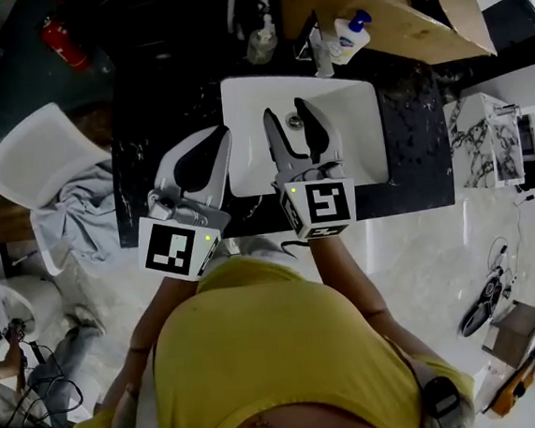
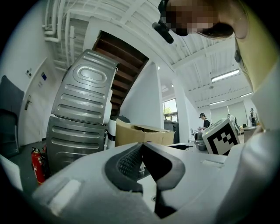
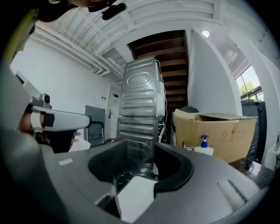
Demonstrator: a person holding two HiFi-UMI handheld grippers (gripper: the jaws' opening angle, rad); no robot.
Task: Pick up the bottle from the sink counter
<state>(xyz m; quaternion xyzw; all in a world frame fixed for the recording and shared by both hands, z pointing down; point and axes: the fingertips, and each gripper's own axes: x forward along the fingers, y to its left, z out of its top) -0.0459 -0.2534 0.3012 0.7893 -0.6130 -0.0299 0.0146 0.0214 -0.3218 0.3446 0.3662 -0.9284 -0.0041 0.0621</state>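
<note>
Three bottles stand at the back of the black sink counter (image 1: 156,87): a white bottle with a blue pump (image 1: 352,35), a clear bottle (image 1: 323,54) beside it, and a soap dispenser (image 1: 263,39) left of the tap. The right gripper view shows the blue-pump bottle (image 3: 203,148) ahead to the right, well beyond the jaws. My right gripper (image 1: 286,111) hovers over the white basin (image 1: 356,106), open and empty (image 3: 142,153). My left gripper (image 1: 218,140) is at the basin's left rim, its tips touching (image 2: 141,145), shut on nothing.
A cardboard box (image 1: 389,8) sits behind the bottles at the back right. Stacked washing machines (image 3: 140,109) stand behind the counter. A fire extinguisher (image 1: 61,40) is at the far left, with a white seat (image 1: 40,150) and grey cloth (image 1: 79,212) beside the counter.
</note>
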